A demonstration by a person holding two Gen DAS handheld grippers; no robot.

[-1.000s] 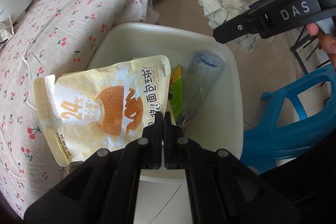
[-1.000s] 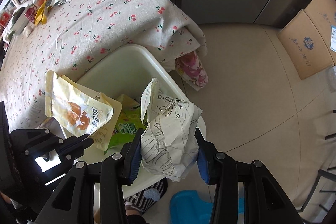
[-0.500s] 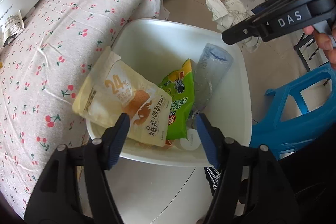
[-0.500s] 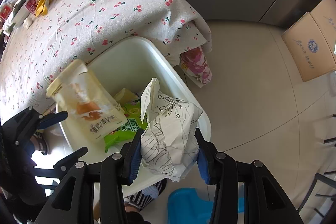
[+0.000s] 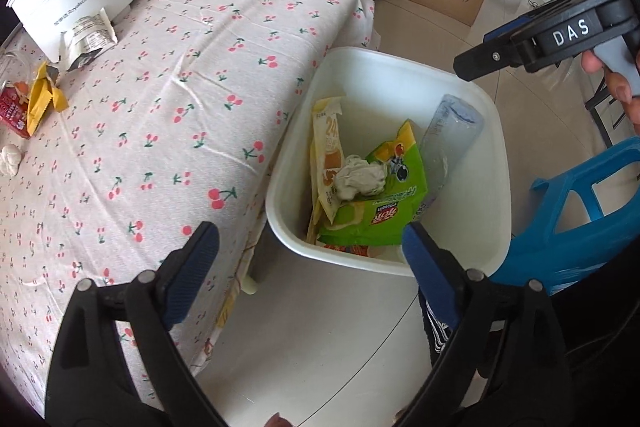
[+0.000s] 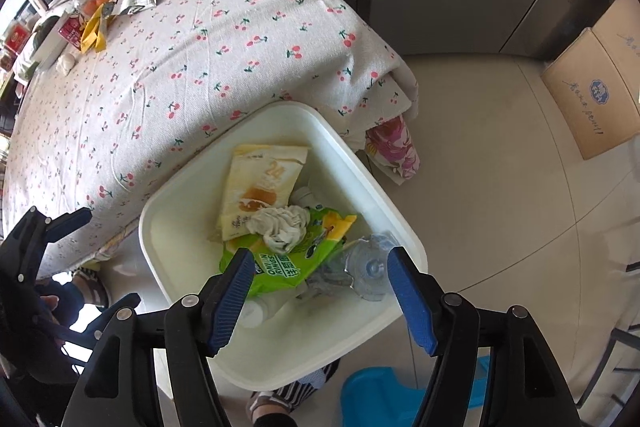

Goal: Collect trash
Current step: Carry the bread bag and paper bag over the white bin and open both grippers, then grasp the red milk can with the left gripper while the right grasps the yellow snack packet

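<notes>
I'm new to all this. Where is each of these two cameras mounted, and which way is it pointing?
Left wrist view: sits on the left gripper, looking down along its open fingers at the white bin beside the cherry tablecloth; the right gripper and fingers of the person's hand show at upper right.
Right wrist view: sits on the right gripper, open, aimed down into the bin; the left gripper shows at left.
Both share: the bin, the crumpled paper, the green snack bag, the tablecloth.

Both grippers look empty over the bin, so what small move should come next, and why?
Probably swing the open left gripper toward the yellow wrapper on the tablecloth. The bin already holds the crumpled paper, and the right gripper is open and empty too.
</notes>
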